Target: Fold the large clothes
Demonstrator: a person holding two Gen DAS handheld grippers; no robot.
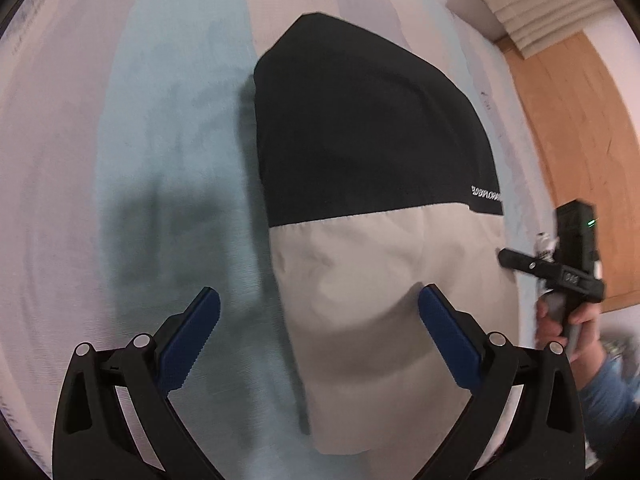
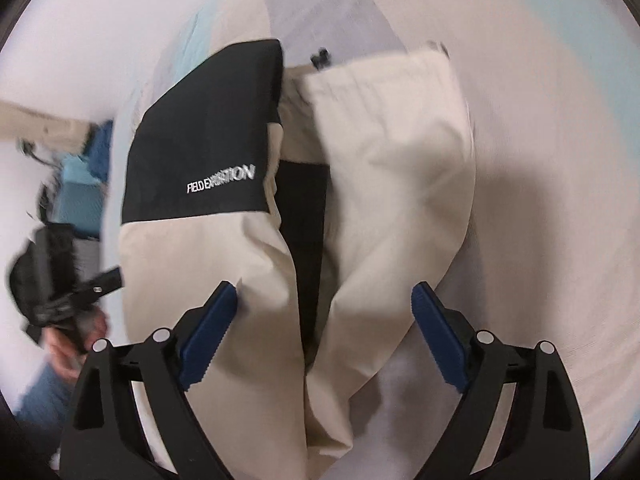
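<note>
A black and beige jacket point(image 1: 376, 208) lies folded on a pale striped sheet point(image 1: 172, 152). Its black part carries white lettering. My left gripper point(image 1: 319, 312) is open and empty, hovering above the jacket's beige near end. In the right wrist view the same jacket point(image 2: 380, 168) shows beige folds with a black panel point(image 2: 200, 136) at the left. My right gripper point(image 2: 324, 304) is open and empty above the beige cloth. The right gripper also shows in the left wrist view point(image 1: 505, 258), and the left gripper shows in the right wrist view point(image 2: 108, 280), each held in a hand.
A wooden floor point(image 1: 568, 128) and a ribbed beige panel point(image 1: 536, 8) lie beyond the sheet's right edge. In the right wrist view blue and teal items point(image 2: 84, 196) sit past the sheet's left edge. The sheet spreads wide to the left of the jacket.
</note>
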